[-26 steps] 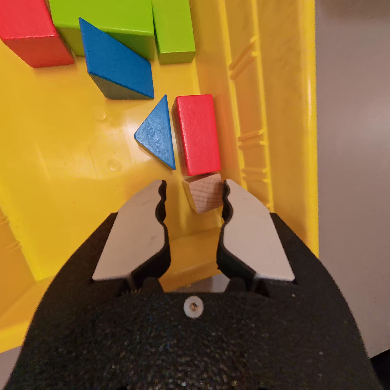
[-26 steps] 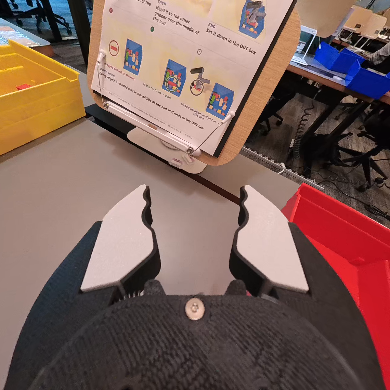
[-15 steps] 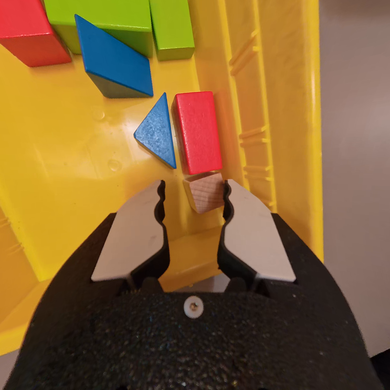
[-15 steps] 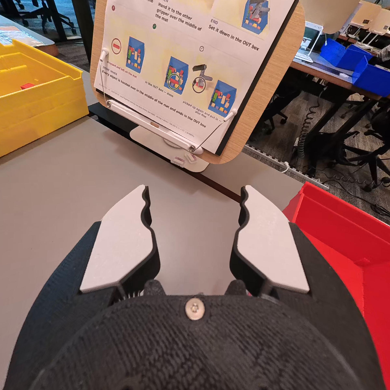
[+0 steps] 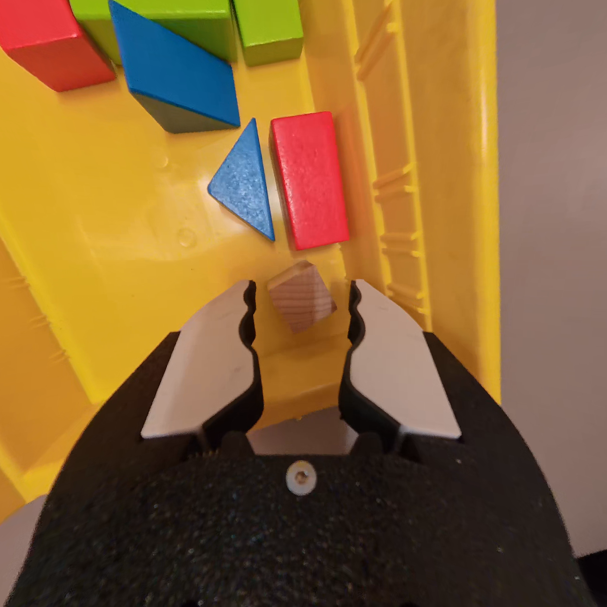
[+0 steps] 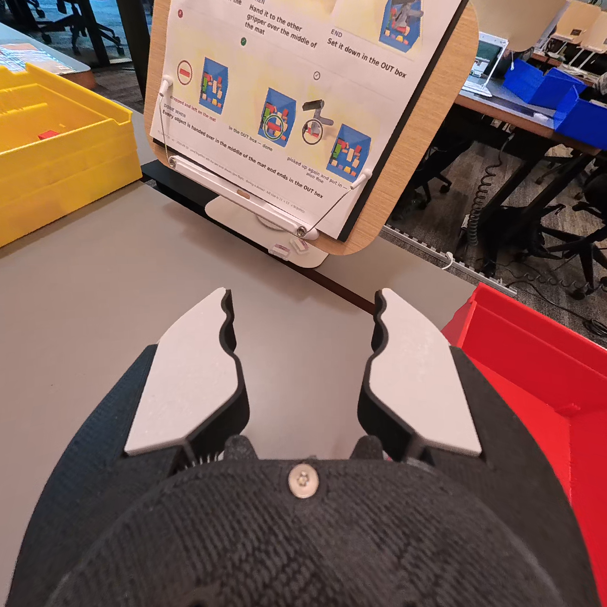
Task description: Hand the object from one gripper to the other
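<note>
A small plain wooden block (image 5: 300,300) lies on the floor of the yellow bin (image 5: 98,197), close to its right wall. My left gripper (image 5: 302,285) is open, one finger on each side of the block, with a gap between each pad and the wood. The block sits turned at an angle, a little short of a red block (image 5: 310,180). My right gripper (image 6: 302,295) is open and empty above the grey table (image 6: 98,295).
In the yellow bin, a small blue triangle (image 5: 244,187) lies beside the red block. A large blue wedge (image 5: 177,62), green blocks (image 5: 269,29) and another red block (image 5: 42,42) lie farther in. A red bin (image 6: 542,361), an instruction board (image 6: 295,98) and the yellow bin (image 6: 65,157) show in the right wrist view.
The wooden block lay against the red block's end and my right-hand finger; now it has turned and lies apart from both. The left jaws stay open. The right gripper has barely moved.
</note>
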The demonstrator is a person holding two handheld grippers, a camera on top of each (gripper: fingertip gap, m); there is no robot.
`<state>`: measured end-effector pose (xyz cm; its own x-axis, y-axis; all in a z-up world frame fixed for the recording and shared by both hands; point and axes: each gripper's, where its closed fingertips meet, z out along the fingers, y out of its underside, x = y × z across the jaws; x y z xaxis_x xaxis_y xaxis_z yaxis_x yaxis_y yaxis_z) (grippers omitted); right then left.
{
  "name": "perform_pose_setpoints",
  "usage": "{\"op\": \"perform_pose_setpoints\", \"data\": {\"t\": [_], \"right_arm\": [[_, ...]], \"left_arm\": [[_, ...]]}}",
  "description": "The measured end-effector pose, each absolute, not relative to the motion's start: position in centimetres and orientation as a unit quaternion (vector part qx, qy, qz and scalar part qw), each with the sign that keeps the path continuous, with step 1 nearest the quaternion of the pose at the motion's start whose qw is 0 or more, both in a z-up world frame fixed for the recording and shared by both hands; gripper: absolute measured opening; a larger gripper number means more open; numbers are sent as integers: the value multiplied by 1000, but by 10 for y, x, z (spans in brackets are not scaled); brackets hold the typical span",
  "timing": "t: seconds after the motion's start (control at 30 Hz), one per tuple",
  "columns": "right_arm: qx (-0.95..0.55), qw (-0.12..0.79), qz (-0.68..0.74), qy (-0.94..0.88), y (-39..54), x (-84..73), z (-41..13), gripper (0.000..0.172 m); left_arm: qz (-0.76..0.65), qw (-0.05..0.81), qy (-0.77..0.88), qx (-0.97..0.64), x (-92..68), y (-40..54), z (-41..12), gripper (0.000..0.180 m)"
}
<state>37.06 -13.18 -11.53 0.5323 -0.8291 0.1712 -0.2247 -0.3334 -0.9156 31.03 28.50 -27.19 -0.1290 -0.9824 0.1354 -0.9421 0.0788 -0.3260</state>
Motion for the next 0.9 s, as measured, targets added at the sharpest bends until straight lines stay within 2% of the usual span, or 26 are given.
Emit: {"op": "perform_pose_setpoints", "data": {"t": [0.03,0.23,0.37,0.47,0.73,0.9], "right_arm": [[-746,458,-329,353,-131,370,-115,82],[-751,464,-320,345,-126,368,-116,83],[-750,470,-314,344,-125,368,-116,83],[-745,484,-305,342,-123,367,-114,83],[-736,519,-275,336,-115,364,-110,83],[-728,541,-269,325,-112,358,-100,83]], "left_arm": [[-162,58,731,-661,310,286,-274,53],[-150,50,727,-668,310,286,-277,52],[-154,11,718,-679,310,287,-275,52],[-152,4,702,-696,312,293,-269,56],[-139,-30,658,-740,307,281,-264,45],[-89,-35,625,-775,302,283,-273,51]]}}
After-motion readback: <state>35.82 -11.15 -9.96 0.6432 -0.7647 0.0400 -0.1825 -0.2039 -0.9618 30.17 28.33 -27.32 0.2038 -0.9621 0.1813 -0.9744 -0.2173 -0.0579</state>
